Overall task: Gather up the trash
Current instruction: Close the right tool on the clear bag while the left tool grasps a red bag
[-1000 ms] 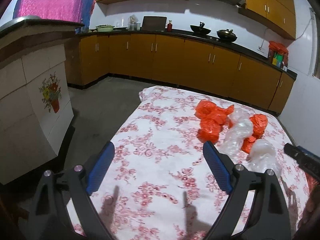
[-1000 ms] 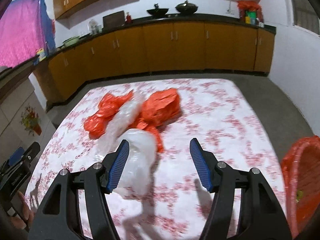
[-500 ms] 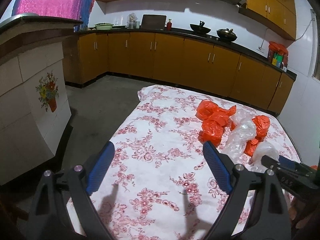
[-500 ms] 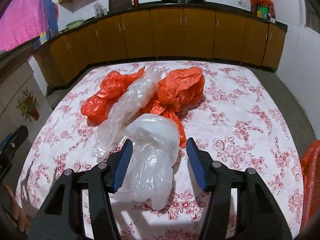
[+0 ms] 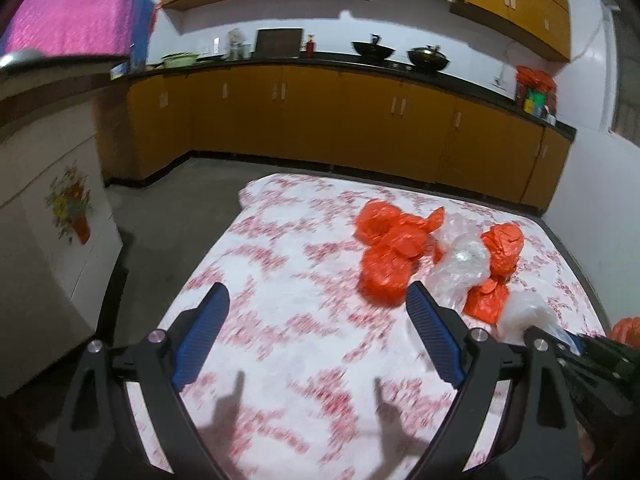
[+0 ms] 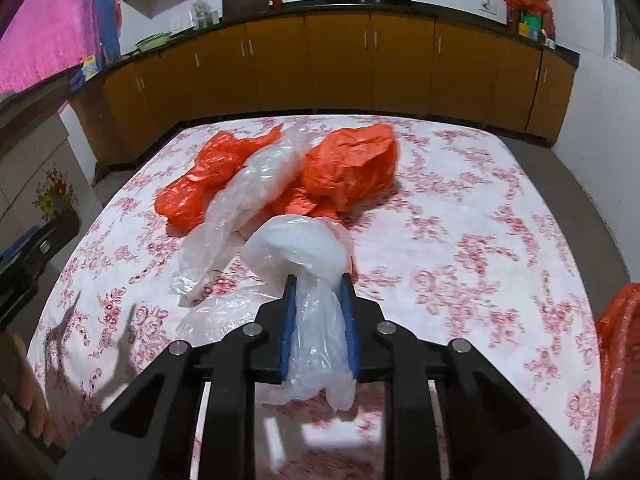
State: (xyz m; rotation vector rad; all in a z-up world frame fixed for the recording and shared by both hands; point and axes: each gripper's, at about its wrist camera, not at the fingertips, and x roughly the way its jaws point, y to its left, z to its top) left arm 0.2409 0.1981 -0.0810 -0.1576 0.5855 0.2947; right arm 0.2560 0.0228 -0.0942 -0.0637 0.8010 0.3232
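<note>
Amber wooden kitchen cabinets (image 6: 340, 64) line the walls behind a table under a red-flowered white cloth (image 6: 460, 216). Crumpled orange plastic bags (image 6: 348, 172) lie mid-table. The right gripper (image 6: 319, 280) pinches a clear plastic bag (image 6: 300, 252) near the front edge; the left gripper (image 5: 318, 304) gapes wide, holding nothing.

No readable text, label, brand name, number or sign appears in either wrist view. The small packages on the kitchen counter (image 6: 528, 20) are too far away and too blurred for any printing on them to be made out. The flower picture on the white cabinet (image 5: 70, 204) carries no lettering, and the tablecloth (image 6: 480, 208) shows only a red floral print.
</note>
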